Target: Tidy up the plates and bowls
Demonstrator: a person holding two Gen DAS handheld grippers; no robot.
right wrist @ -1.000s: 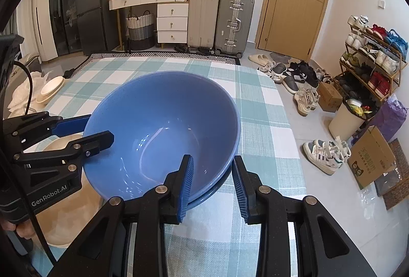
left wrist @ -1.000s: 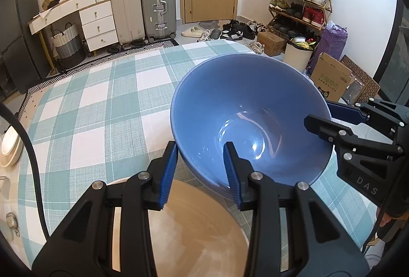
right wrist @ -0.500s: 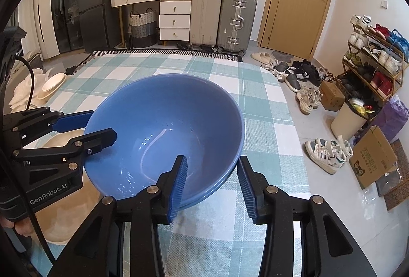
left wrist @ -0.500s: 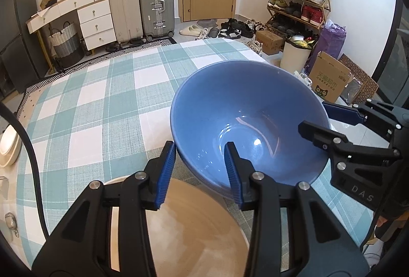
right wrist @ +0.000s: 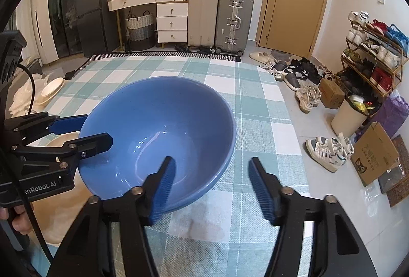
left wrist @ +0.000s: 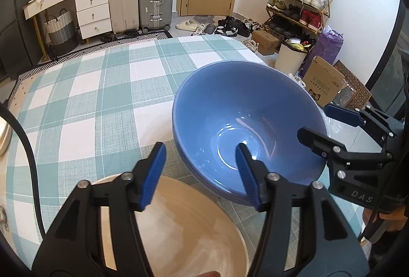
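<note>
Both claws stood open: left claw (left wrist: 200,176), right claw (right wrist: 212,187). The blue bowl (right wrist: 158,134) sat released on the desk (right wrist: 255,108) between them, nested, apparently. Next: the beige plate (left wrist: 179,226) beneath the left claw.

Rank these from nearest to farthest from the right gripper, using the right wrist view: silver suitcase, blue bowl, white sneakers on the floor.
1. Blue bowl, just left of the right gripper.
2. White sneakers, floor, right.
3. Silver suitcase, far wall.
</note>
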